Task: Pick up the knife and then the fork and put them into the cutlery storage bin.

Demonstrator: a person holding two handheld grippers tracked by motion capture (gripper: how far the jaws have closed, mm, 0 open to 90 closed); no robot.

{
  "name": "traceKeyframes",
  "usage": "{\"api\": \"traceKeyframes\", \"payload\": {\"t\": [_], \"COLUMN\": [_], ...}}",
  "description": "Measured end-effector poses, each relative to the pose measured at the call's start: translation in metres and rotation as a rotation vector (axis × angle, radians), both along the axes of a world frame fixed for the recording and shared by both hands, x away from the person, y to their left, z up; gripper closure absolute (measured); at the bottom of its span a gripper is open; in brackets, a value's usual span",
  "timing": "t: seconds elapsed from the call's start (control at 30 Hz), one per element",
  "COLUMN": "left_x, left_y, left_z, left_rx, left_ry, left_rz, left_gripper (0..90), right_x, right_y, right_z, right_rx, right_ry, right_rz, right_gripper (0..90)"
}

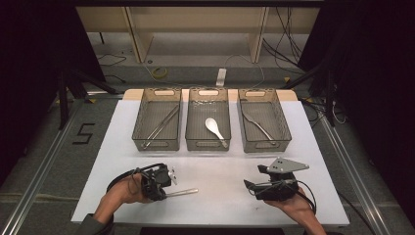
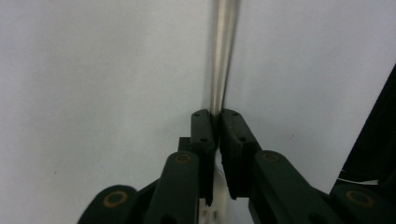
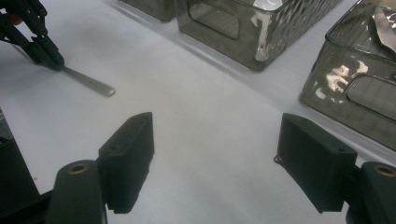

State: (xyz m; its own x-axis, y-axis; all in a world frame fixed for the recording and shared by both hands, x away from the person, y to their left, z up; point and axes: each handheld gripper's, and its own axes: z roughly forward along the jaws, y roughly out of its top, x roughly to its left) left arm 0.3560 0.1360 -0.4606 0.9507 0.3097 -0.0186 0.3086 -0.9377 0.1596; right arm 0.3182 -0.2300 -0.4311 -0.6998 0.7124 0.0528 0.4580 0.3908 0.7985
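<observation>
A slim metal utensil handle (image 1: 182,192) lies on the white table, pointing right. My left gripper (image 1: 165,193) is at its left end, and its jaws are shut on the handle (image 2: 223,56), which runs straight away between the pads (image 2: 202,128). The utensil's working end is hidden behind the jaws. My right gripper (image 1: 247,185) rests low over the table at the front right, pointing left, and is open (image 3: 215,154) with bare table between its pads. From there I also see the left gripper (image 3: 44,51) on the handle (image 3: 88,81).
Three grey mesh baskets stand in a row at the back. The left basket (image 1: 142,122) holds long metal sticks, the middle one (image 1: 191,132) a white spoon (image 1: 214,128), the right one (image 1: 281,122) a metal fork-like utensil (image 1: 257,125). Dark floor surrounds the table.
</observation>
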Motion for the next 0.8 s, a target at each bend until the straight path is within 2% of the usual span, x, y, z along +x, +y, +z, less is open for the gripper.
{"api": "traceKeyframes", "payload": {"t": [0.1, 0.27, 0.33, 0.43, 0.53, 0.77, 0.8], "left_x": [0.0, 0.0, 0.0, 0.002, 0.002, 0.001, 0.0], "left_y": [0.0, 0.001, 0.001, 0.001, 0.002, -0.005, -0.007], "left_z": [0.0, 0.001, 0.001, 0.004, 0.008, 0.015, 0.017], "left_rx": [-0.002, -0.004, -0.022, -0.027, -0.06, -0.088, -0.09], "left_ry": [-0.003, -0.003, 0.002, 0.0, -0.001, -0.004, -0.002], "left_rz": [-0.021, -0.02, 0.002, 0.02, 0.057, 0.084, 0.076], "left_gripper": [84.5, 85.0, 85.2, 85.2, 85.3, 85.3, 85.4], "right_x": [0.0, 0.0, 0.0, 0.0, 0.0, -0.002, -0.003], "right_y": [0.0, 0.0, 0.0, 0.0, 0.0, 0.007, 0.009], "right_z": [0.0, 0.0, 0.0, 0.0, 0.0, 0.002, 0.003], "right_rx": [-0.003, -0.002, -0.002, -0.001, 0.001, 0.013, 0.018], "right_ry": [0.001, 0.003, 0.003, 0.0, 0.0, -0.008, -0.01], "right_rz": [0.004, 0.004, 0.003, 0.005, 0.006, 0.031, 0.038], "right_gripper": [28.2, 28.2, 28.2, 28.2, 28.2, 28.2, 28.2]}}
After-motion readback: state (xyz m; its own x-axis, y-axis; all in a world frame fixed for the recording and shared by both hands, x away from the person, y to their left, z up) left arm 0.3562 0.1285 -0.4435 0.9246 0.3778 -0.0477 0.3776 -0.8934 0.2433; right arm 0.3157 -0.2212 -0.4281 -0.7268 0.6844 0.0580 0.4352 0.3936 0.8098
